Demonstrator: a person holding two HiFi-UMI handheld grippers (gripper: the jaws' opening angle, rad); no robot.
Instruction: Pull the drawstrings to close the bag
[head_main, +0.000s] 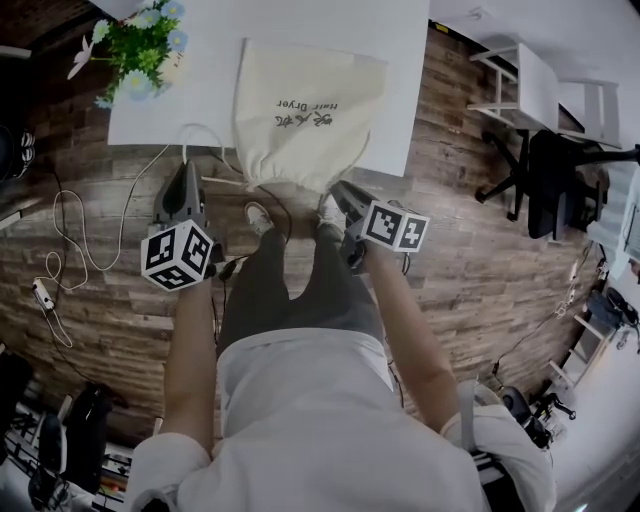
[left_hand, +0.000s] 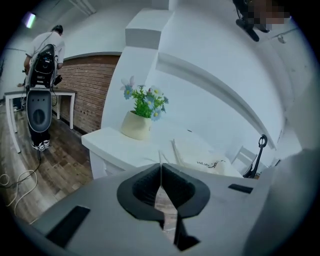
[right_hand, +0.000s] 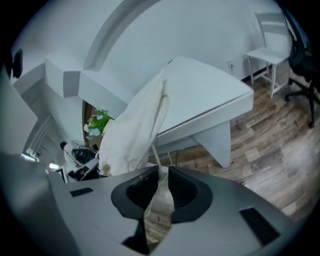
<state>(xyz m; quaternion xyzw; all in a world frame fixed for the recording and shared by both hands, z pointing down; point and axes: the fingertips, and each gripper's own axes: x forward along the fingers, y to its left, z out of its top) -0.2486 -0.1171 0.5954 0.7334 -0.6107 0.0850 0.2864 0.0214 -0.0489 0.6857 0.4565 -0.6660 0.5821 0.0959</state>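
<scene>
The left gripper has its jaws clenched on the thin left drawstring. The right gripper is likewise pinching the right drawstring. Ahead of both jaws the bag lies on the desk, its gathered mouth hanging over the near edge. An uneven pull would likely drag the light, unanchored bag off the desk. Either thin cord could also slip through the jaws.

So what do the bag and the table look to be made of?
Drawstring bag: likely unbleached cotton cloth, matte cream; it creases softly and gathers at the mouth. Table: smooth white board, perhaps laminate or paint; flat, even surface.
</scene>
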